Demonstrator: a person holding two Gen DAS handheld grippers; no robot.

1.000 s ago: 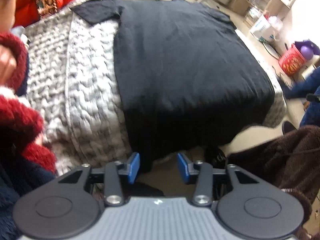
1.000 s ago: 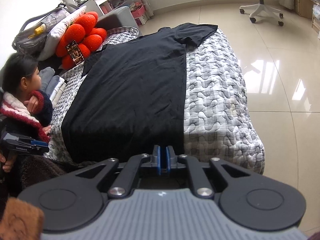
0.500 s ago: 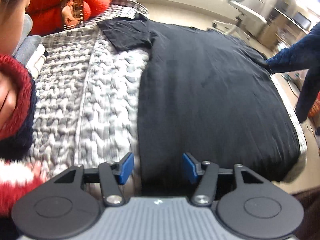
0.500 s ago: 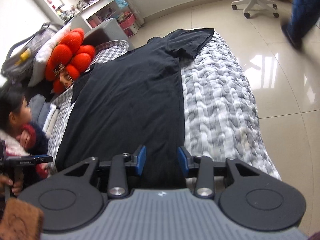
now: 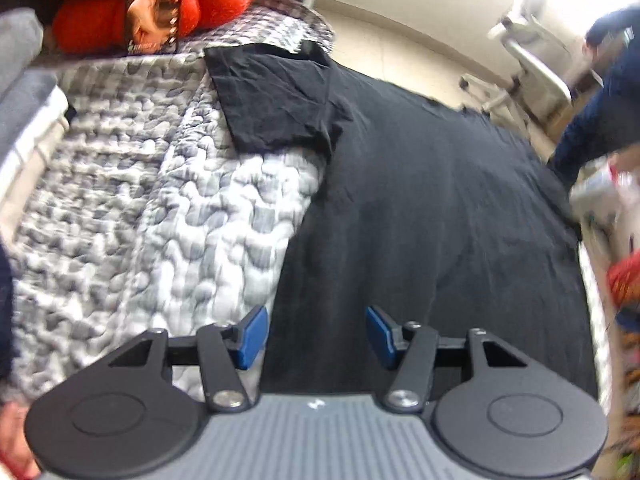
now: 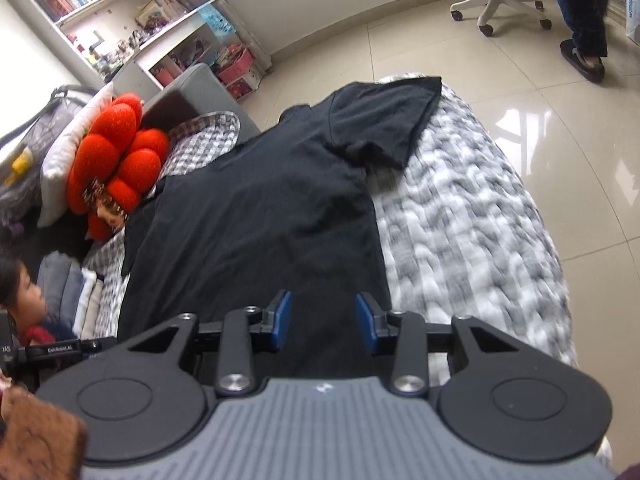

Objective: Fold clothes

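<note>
Just ahead of both my fingers, the black T-shirt (image 6: 256, 216) lies flat on the quilted bed (image 6: 472, 240). Left fingers (image 5: 314, 336) and right fingers (image 6: 324, 326) are released, nothing between them. Risk: pinching quilt along with the hem, dragging everything crooked.

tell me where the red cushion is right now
The red cushion sits at the far end of the bed, upper left in both wrist views, just beyond the black t-shirt spread on the grey quilt.
</note>
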